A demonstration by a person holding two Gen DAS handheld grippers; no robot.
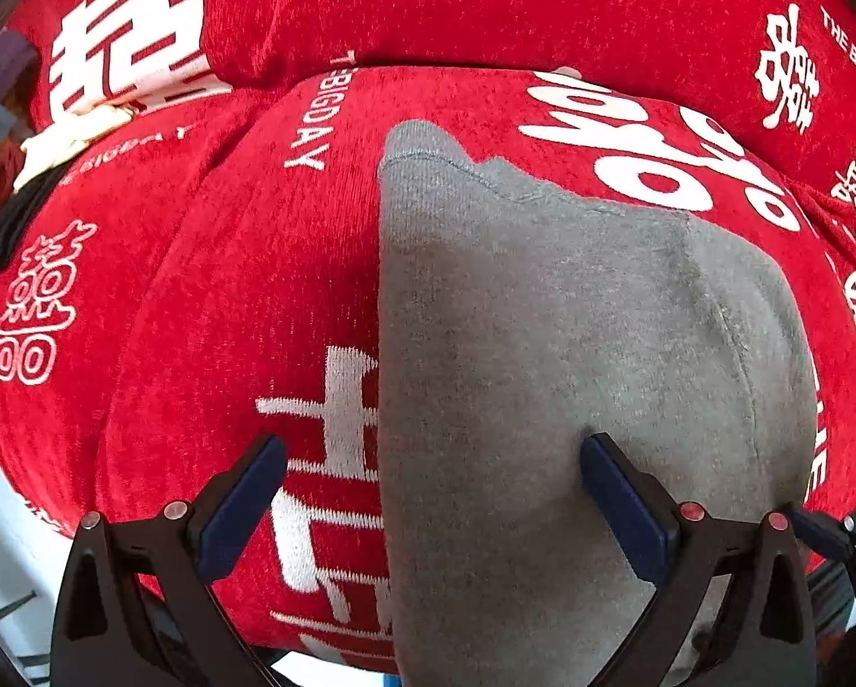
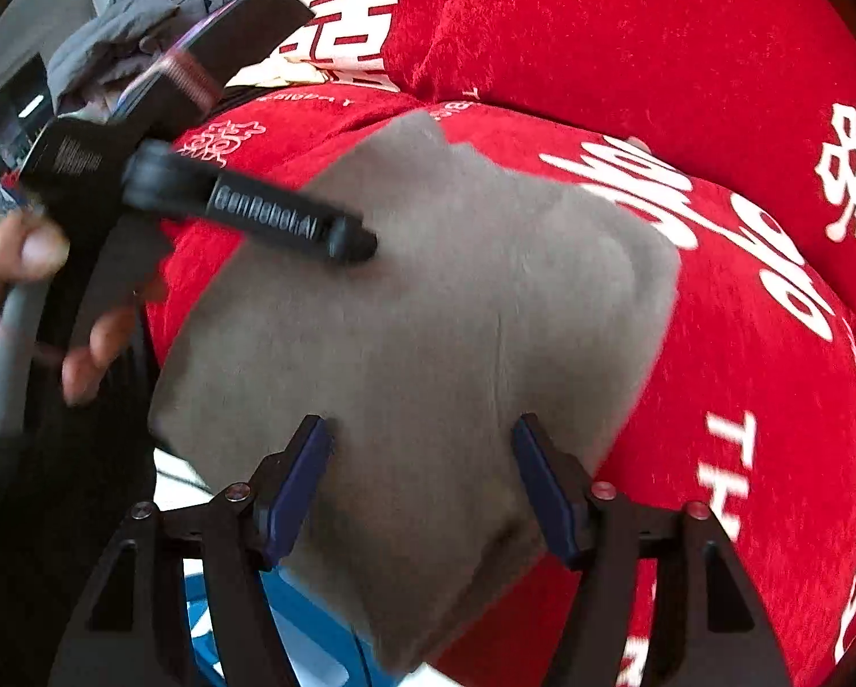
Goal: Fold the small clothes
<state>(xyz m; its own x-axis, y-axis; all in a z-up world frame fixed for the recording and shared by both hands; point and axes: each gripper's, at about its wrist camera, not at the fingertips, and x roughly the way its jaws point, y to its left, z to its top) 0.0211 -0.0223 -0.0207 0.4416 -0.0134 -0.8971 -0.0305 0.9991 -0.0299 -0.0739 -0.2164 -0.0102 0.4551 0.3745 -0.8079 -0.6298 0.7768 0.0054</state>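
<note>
Grey knit, a small garment (image 1: 571, 343), lay flat on the red chenille cover (image 1: 228, 286) of what looked like a bed, one corner hanging over the near edge. Your left hand-held gripper (image 1: 434, 492) had its jaws apart, one pad over the cloth and one over the cover, gripping nothing. Your right hand-held gripper (image 2: 422, 481) also stood open astride the near portion of the garment, pads not pressing.

Risk, in my judgement: a pinch taken there could catch the plush cover along with the knit and drag both, and the overhanging corner could slide off.

Legible writing: "THE BIGDAY" on the cover, with large white Chinese characters; "GenRobot.AI" on the left tool as the right camera saw it.
</note>
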